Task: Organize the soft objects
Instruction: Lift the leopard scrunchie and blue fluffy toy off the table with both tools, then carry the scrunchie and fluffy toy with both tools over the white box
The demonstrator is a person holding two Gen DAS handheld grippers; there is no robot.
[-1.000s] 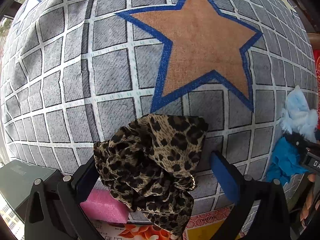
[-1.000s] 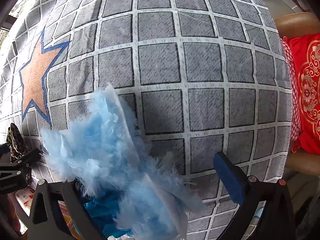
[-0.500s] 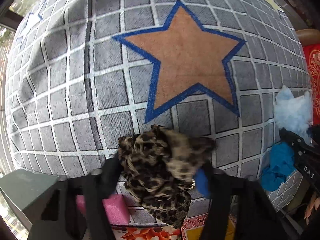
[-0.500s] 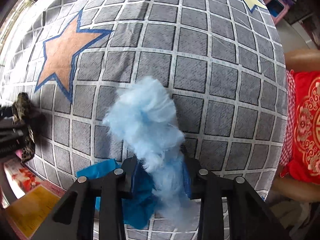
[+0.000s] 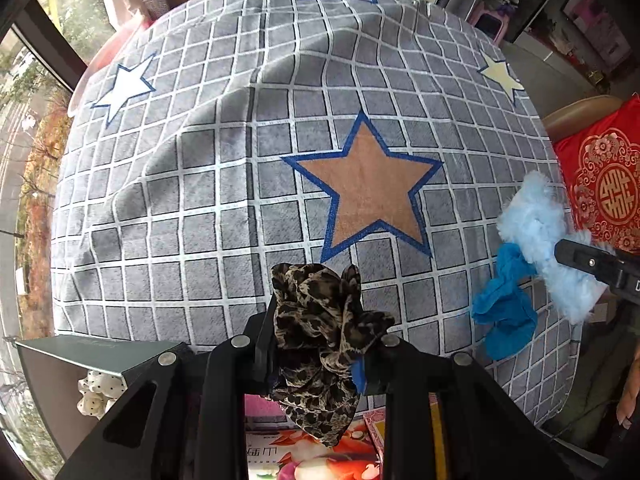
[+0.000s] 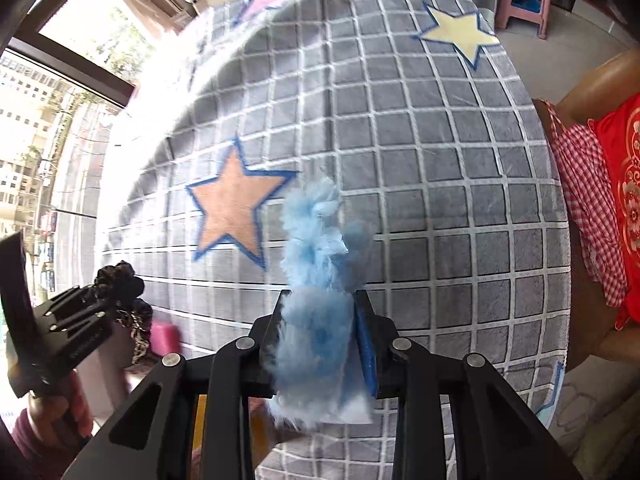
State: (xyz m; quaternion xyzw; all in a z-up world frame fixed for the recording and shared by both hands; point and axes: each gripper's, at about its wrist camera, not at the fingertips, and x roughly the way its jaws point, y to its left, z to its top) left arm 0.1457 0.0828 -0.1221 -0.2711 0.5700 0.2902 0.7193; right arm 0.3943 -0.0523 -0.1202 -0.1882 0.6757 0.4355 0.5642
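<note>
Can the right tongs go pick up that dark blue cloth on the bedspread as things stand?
Probably not yet: the right tongs are shut on the fluffy light-blue piece. The dark blue cloth lies uncovered just beside them.

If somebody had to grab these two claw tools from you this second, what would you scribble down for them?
Left claw: shut on the leopard-print scrunchie, lifted above the grey star blanket.
Right claw: shut on the pale blue fluffy piece, also lifted.
Dark blue cloth: loose on the blanket near its right edge.
Done: both soft items picked up.
Left: set each one down where it belongs, then collect the blue cloth. The drop-off spot isn't visible.
</note>
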